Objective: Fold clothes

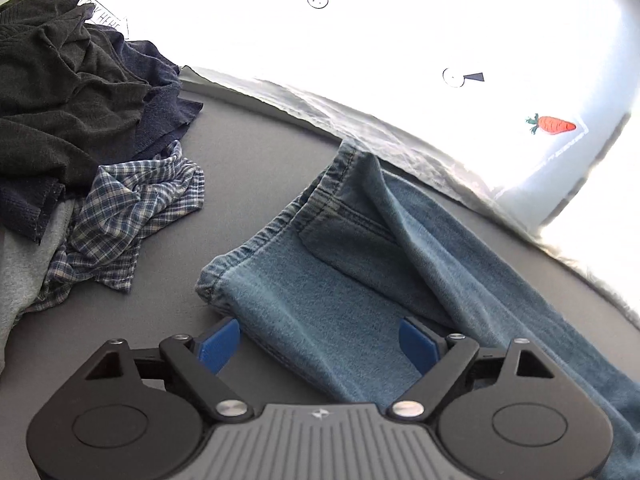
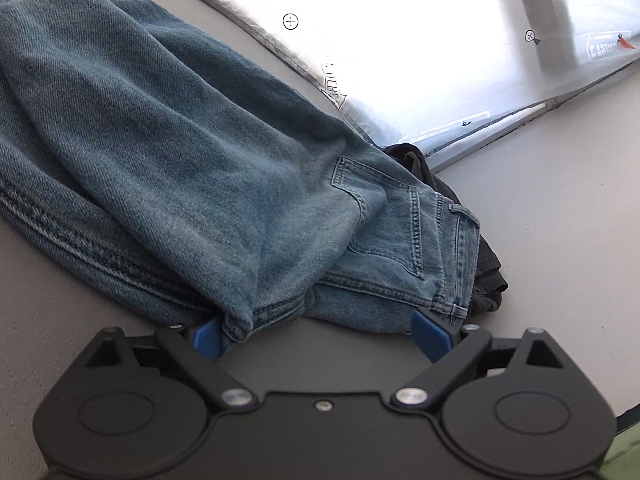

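Observation:
Blue jeans (image 1: 340, 264) lie on the grey table (image 1: 248, 152), waistband toward the upper left in the left wrist view. My left gripper (image 1: 318, 346) is open, its blue pads on either side of the jeans' near edge. In the right wrist view the jeans (image 2: 180, 152) lie folded lengthwise, back pocket and waistband to the right. My right gripper (image 2: 320, 338) is open at the jeans' near edge, where a bunched seam fold lies against the left pad (image 2: 206, 340).
A pile of clothes sits at the left: dark grey garment (image 1: 60, 80), navy one (image 1: 160, 120), plaid shirt (image 1: 128, 216). A black garment (image 2: 486, 272) lies under the jeans' waistband. A bright white sheet (image 1: 400, 32) with a carrot mark borders the table's far edge.

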